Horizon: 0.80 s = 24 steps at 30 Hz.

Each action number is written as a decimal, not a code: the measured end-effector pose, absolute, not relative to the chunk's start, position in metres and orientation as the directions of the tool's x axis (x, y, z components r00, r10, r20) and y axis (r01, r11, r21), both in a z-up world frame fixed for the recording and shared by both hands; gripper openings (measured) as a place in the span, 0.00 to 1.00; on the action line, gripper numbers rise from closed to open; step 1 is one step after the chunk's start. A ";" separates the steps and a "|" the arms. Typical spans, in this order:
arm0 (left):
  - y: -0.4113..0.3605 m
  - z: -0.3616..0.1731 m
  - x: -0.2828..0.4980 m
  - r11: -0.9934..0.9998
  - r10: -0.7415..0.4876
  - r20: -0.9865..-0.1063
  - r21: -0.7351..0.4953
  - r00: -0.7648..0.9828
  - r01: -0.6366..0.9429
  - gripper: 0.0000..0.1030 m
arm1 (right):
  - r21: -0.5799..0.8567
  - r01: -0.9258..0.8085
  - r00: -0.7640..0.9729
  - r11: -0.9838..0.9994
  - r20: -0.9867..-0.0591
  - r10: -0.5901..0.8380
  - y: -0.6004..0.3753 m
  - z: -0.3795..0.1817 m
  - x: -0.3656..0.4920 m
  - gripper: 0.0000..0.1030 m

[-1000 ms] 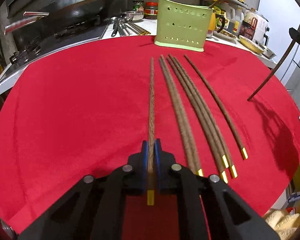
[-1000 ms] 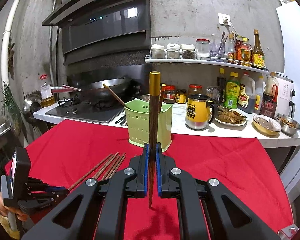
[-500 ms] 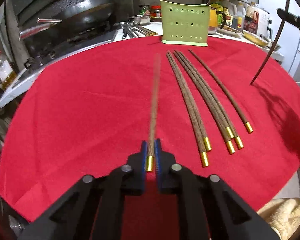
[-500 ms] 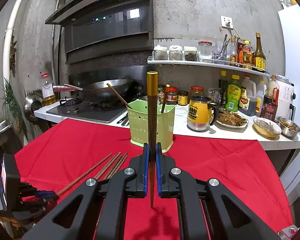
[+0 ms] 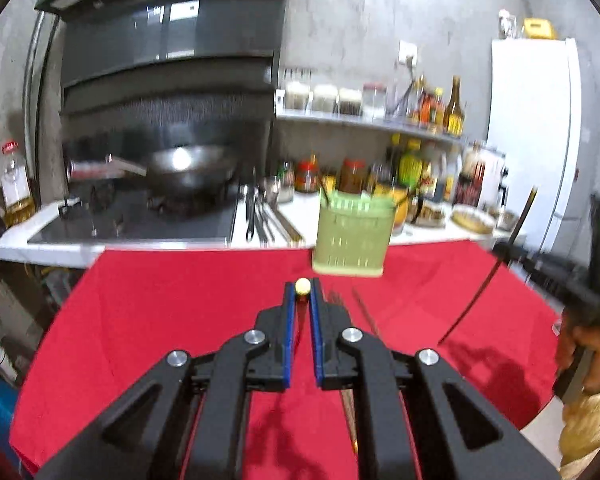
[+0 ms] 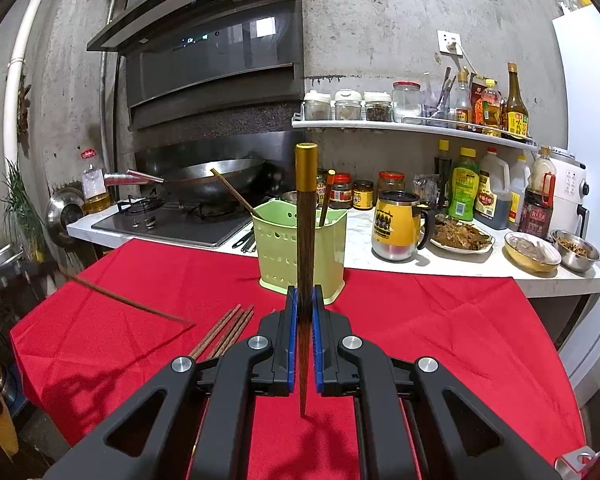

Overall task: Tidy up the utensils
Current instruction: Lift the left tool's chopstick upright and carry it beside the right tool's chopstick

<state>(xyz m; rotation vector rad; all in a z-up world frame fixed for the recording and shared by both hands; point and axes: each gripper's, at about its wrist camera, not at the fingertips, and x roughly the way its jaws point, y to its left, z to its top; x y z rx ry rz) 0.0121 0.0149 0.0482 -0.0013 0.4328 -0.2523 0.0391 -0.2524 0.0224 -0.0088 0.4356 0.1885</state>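
Note:
My left gripper is shut on a brown chopstick; only its gold end cap shows between the blue pads, and the stick slants down to the red cloth in the right wrist view. My right gripper is shut on another chopstick, held upright, gold cap on top. The green utensil holder stands at the far edge of the cloth with two chopsticks in it; it also shows in the left wrist view. Several chopsticks lie on the cloth.
The red cloth covers the table. Behind it a white counter holds a yellow mug, bowls, jars and bottles. A wok sits on the stove at the left. The right hand and gripper show in the left wrist view.
My left gripper has lifted and tilted up with its chopstick, so the view now faces the kitchen wall instead of the cloth. The right gripper has moved slightly closer to the holder.

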 end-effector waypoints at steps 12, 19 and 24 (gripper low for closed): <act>0.001 0.063 0.043 0.958 -0.273 -0.416 -0.042 0.867 0.282 0.06 | 0.031 -0.181 0.885 0.983 -0.431 0.176 -0.251 0.024 0.044 0.07; -0.004 0.077 0.044 0.952 -0.290 -0.390 -0.020 0.874 0.307 0.06 | 0.039 -0.175 0.882 0.984 -0.439 0.174 -0.253 0.024 0.053 0.07; -0.004 0.079 0.048 0.951 -0.292 -0.393 -0.023 0.872 0.308 0.06 | 0.040 -0.176 0.881 0.984 -0.439 0.176 -0.253 0.024 0.059 0.07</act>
